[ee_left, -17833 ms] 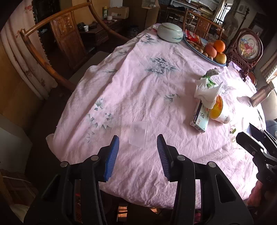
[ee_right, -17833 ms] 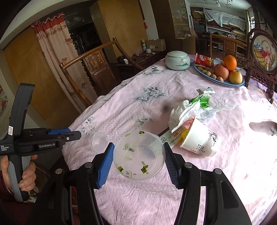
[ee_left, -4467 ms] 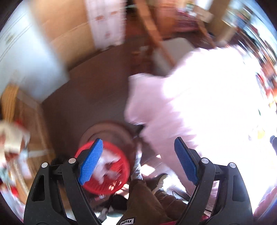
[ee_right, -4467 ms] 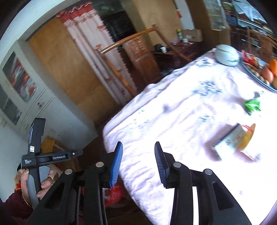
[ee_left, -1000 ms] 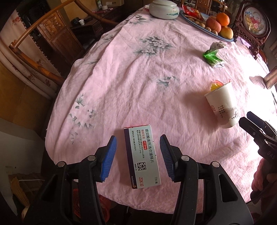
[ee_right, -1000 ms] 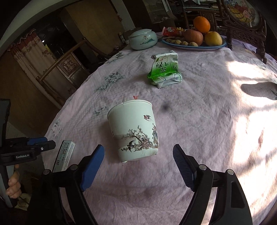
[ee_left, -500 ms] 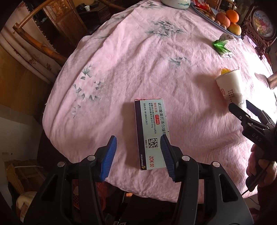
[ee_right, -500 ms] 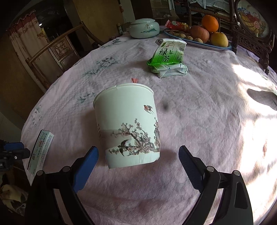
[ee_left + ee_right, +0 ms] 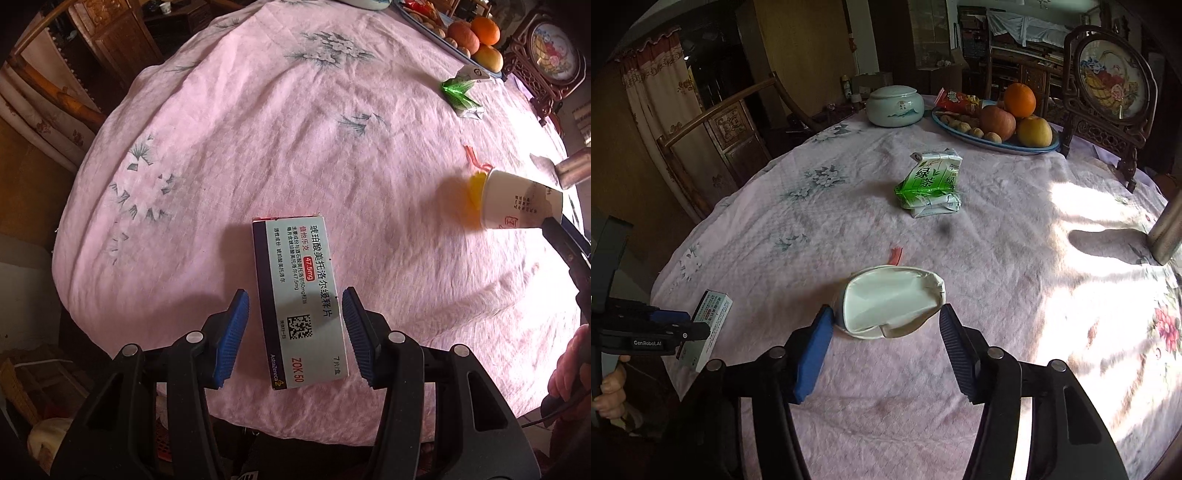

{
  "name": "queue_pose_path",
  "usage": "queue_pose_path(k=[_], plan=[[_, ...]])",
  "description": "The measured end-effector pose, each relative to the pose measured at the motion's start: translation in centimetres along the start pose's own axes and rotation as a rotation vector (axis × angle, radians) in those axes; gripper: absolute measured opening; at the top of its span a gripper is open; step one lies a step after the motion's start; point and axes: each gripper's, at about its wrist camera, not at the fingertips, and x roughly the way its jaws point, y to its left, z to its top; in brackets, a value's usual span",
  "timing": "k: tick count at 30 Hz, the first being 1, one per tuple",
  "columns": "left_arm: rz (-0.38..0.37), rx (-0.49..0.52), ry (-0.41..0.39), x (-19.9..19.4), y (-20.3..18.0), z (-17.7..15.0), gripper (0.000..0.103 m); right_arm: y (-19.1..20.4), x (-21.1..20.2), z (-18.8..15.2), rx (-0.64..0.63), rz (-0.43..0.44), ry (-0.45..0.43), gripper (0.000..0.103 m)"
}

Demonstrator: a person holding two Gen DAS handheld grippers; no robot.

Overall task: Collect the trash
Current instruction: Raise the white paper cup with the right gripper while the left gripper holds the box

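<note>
A white and dark medicine box (image 9: 299, 295) lies flat on the pink tablecloth (image 9: 258, 129) near the table's front edge. My left gripper (image 9: 294, 306) points down over it, its blue pads on either side, with a gap at the left pad. A white paper cup (image 9: 890, 302) is squashed between the pads of my right gripper (image 9: 885, 312), whose jaws are closing on it. In the left wrist view the cup (image 9: 517, 201) hangs tilted over its shadow, something yellow at its mouth. A crumpled green tea carton (image 9: 931, 181) and a small red scrap (image 9: 896, 255) lie farther back.
At the back stand a blue fruit plate (image 9: 1034, 149), a lidded ceramic jar (image 9: 895, 105) and a framed ornament (image 9: 1108, 77). A metal cylinder (image 9: 1167, 229) stands at the right. A wooden chair (image 9: 713, 122) is behind the table's left edge.
The right jaws have come in from wide open onto the cup, crushing it, and the cup has come up off the cloth. The left gripper has sunk lower around the box.
</note>
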Motion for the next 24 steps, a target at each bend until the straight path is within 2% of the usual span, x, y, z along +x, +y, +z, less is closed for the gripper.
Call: queue_pose_path(k=[2, 9, 13, 16, 21, 24], plan=[[-0.02, -0.005, 0.007, 0.4, 0.0, 0.1, 0.055, -0.2, -0.4, 0.2, -0.001, -0.001, 0.007, 0.047], [-0.047, -0.029, 0.023, 1.8, 0.3, 0.3, 0.055, -0.3, -0.3, 0.0, 0.006, -0.008, 0.019, 0.048], [-0.028, -0.025, -0.002, 1.9, -0.2, 0.8, 0.048, -1.0, -0.4, -0.2, 0.023, -0.021, 0.021, 0.057], [-0.03, -0.026, -0.027, 1.4, -0.6, 1.2, 0.048, -2.1, -0.9, -0.5, 0.041, -0.024, 0.01, 0.069], [-0.015, -0.012, -0.054, 0.5, -1.1, 1.5, 0.048, -3.9, -1.0, -1.6, 0.086, -0.012, 0.016, 0.07], [0.002, -0.002, -0.062, 0.1, -1.6, 1.6, 0.048, -5.2, -1.1, -2.5, 0.107, -0.01, 0.011, 0.08]])
